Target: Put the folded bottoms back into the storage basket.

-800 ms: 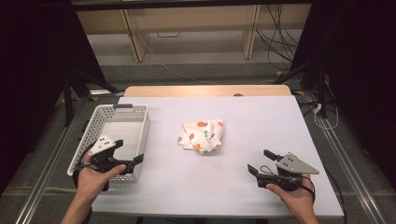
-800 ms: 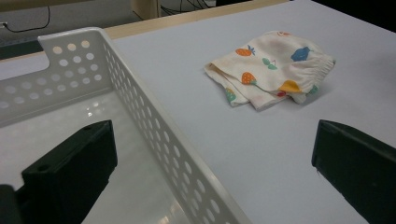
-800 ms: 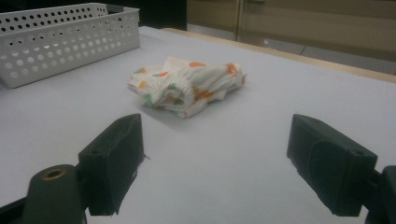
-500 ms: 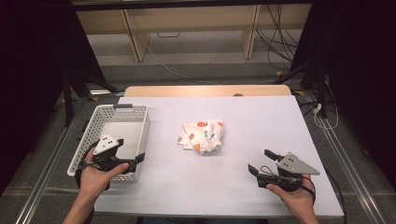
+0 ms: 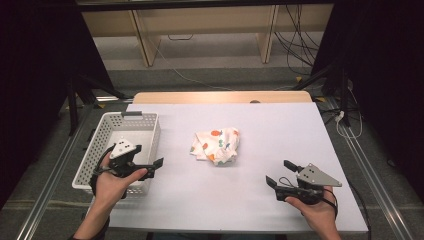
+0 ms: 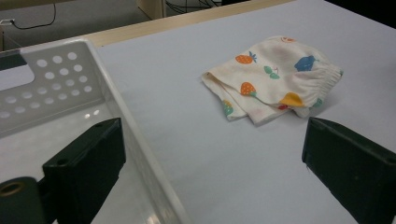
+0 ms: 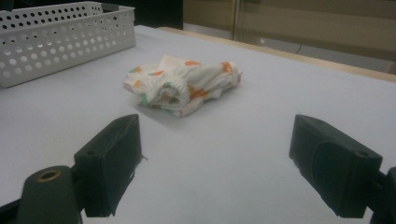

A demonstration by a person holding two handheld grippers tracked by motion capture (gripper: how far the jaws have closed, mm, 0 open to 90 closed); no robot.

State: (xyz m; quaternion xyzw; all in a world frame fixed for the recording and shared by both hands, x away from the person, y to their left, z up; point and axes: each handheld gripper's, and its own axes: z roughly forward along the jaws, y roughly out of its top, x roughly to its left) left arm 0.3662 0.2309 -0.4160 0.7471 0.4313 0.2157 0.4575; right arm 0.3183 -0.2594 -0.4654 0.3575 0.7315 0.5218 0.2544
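Note:
A crumpled white cloth (image 5: 216,145) printed with fruit shapes lies on the middle of the white table (image 5: 280,130). In the left gripper view the cloth (image 6: 275,77) is ahead and to the right. In the right gripper view the cloth (image 7: 184,86) is ahead and slightly left. My left gripper (image 5: 149,155) hovers over the near right corner of a white perforated basket (image 5: 107,130), open and holding nothing (image 6: 212,128). My right gripper (image 5: 278,171) rests low near the table's front right, open and holding nothing (image 7: 215,126). Both grippers are well apart from the cloth.
The basket's wall (image 6: 116,107) runs between my left jaws, and the same basket (image 7: 60,39) stands at the far left of the right gripper view. A wooden strip (image 5: 220,96) edges the table's far side. Cables (image 5: 295,45) lie on the floor beyond.
My left gripper has edged slightly to the right over the basket's corner. The right gripper and the cloth have stayed put.

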